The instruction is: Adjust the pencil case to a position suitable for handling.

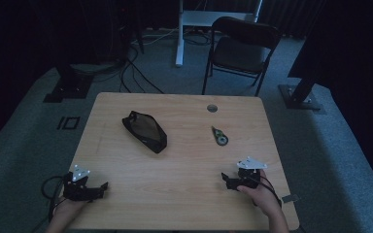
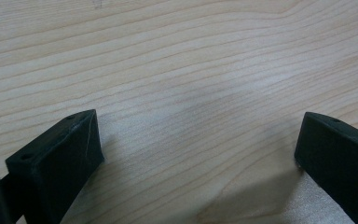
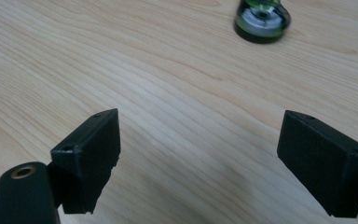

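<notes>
The left gripper sits at the near left corner of the wooden surface, close to the left edge and the near edge, held by a hand that comes in from below. Its jaws stand spread wide with nothing between them; the left gripper view shows only bare wood grain in the gap and ahead of it. Between this gripper and the black mesh pencil pouch lies a wide stretch of bare surface. The pouch lies slanted, left of centre, well apart from both grippers and well in from every edge.

Right of centre lies a small green and black item with a round wheel end, probably a correction tape dispenser; the dim high view leaves its make unsure. The right gripper view shows it closer, with a glossy green shell around a pale hub, lying ahead of the jaws and to the right of their midline, with bare wood in between. A round cable hole sits near the far edge beyond it.

The right gripper rests near the near right corner, held by the other hand; its jaws are spread wide and hold nothing. A small grey piece lies near the right edge beside that hand. A folding chair stands on the carpet beyond the far edge.
</notes>
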A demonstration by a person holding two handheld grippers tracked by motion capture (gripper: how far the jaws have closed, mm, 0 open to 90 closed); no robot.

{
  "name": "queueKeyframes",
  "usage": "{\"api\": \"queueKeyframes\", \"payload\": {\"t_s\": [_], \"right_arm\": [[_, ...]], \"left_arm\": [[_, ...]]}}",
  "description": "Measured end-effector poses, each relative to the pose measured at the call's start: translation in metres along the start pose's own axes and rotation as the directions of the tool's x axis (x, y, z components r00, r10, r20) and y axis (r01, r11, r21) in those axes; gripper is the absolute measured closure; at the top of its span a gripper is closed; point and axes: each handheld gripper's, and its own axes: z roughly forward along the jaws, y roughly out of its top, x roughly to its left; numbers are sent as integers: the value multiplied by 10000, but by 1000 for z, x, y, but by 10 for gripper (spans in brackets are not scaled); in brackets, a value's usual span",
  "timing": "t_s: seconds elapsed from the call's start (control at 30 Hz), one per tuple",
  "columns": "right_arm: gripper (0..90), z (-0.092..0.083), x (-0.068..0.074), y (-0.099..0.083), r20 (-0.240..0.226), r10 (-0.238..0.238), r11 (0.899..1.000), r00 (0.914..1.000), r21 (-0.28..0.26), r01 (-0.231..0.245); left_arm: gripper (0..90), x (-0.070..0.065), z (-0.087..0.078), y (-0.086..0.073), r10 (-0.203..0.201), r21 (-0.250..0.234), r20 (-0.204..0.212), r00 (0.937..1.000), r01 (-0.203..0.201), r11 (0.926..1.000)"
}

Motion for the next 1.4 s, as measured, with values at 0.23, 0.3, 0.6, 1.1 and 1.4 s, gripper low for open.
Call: {"api": "queueKeyframes", "payload": {"t_s": [0.23, 0.3, 0.6, 1.1, 1.4], "right_arm": [[132, 8, 10, 10, -193, -120, 9999, 9997, -89, 118], [132, 9, 11, 11, -219, -135, 9999, 9997, -102, 133], [139, 18, 22, 22, -485, -285, 9993, 9984, -273, 272], [141, 34, 40, 36, -910, -585, 9978, 9941, -378, 552], [141, 44, 51, 49, -1154, -755, 9965, 9904, -456, 706]], "left_arm": [[7, 0, 0, 0, 0, -2, 3, 10000, 0, 10000], [7, 0, 0, 0, -1, -4, 4, 10000, 1, 10000], [8, 0, 0, 0, -3, -3, 3, 10000, 3, 10000], [8, 0, 0, 0, -15, -14, 6, 10000, 15, 10000], [8, 0, 0, 0, -16, -5, 5, 10000, 16, 10000]]}}
